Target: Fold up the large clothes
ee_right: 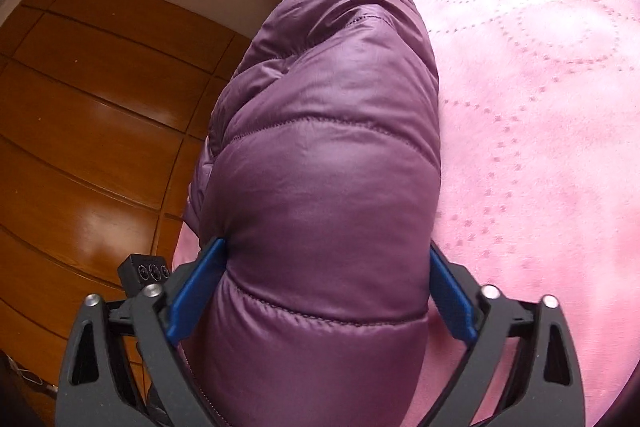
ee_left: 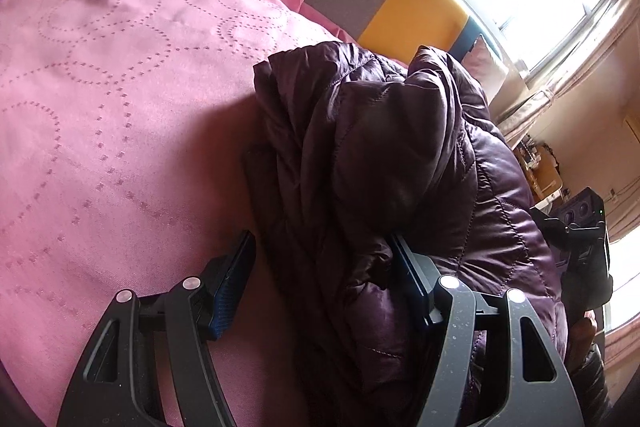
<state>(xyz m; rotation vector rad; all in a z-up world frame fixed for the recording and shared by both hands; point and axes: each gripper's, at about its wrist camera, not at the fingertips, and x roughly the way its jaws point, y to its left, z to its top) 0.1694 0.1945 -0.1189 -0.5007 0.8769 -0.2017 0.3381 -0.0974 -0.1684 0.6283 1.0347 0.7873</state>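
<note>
The right gripper straddles a puffy fold of the purple quilted jacket, both blue pads touching its sides, though whether they truly clamp it cannot be told. The left gripper stands unclenched, one finger on the pink bedspread, the other against the jacket's bundled edge. The jacket lies at the bed's edge, running toward twelve o'clock in the right view. To fold well, squeeze the air out and keep the edges aligned. No containers appear.
</note>
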